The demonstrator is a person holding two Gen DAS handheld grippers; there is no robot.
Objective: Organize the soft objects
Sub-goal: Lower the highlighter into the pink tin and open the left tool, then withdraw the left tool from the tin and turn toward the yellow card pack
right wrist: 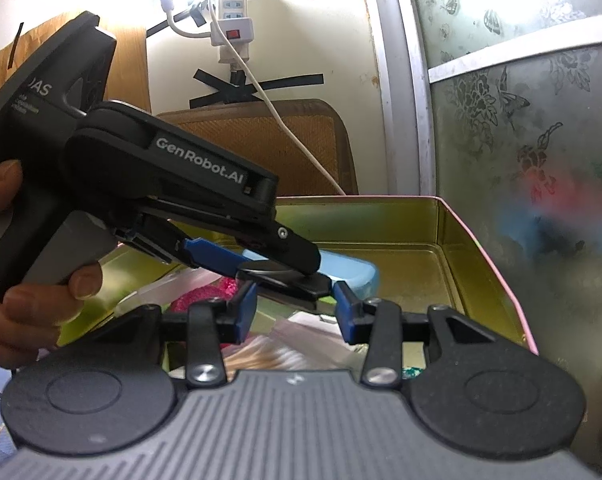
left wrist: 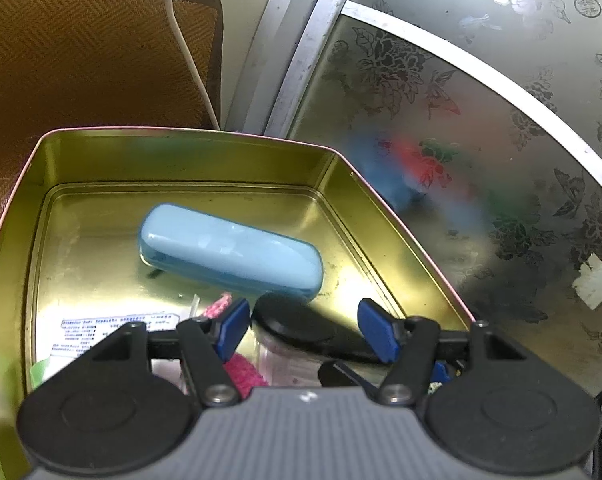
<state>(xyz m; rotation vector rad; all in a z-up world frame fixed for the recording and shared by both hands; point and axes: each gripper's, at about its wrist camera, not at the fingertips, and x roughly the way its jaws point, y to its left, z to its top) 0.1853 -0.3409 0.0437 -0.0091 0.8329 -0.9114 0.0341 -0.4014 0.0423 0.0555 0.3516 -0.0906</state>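
An open gold tin box (left wrist: 181, 152) (right wrist: 453, 232) holds a light blue oblong case (left wrist: 229, 252) (right wrist: 361, 276), a pink fuzzy item (left wrist: 243, 376) (right wrist: 197, 296) and clear packets with a printed label (left wrist: 113, 324). A black round disc-like object (left wrist: 295, 320) (right wrist: 269, 270) hovers over the box's near part. My right gripper (right wrist: 297, 304) is shut on it, a blue pad at each side. My left gripper (left wrist: 305, 328) straddles the same disc from above with gaps on both sides, open. In the right wrist view a hand (right wrist: 5, 280) holds the left gripper's black body (right wrist: 161, 168).
A woven brown chair back (left wrist: 81, 52) (right wrist: 261, 144) stands behind the box. A frosted flowered glass panel (left wrist: 461, 120) (right wrist: 521, 160) with a metal frame rises at the right. A white cable (left wrist: 189, 60) runs down from a power strip (right wrist: 233, 20) on the wall.
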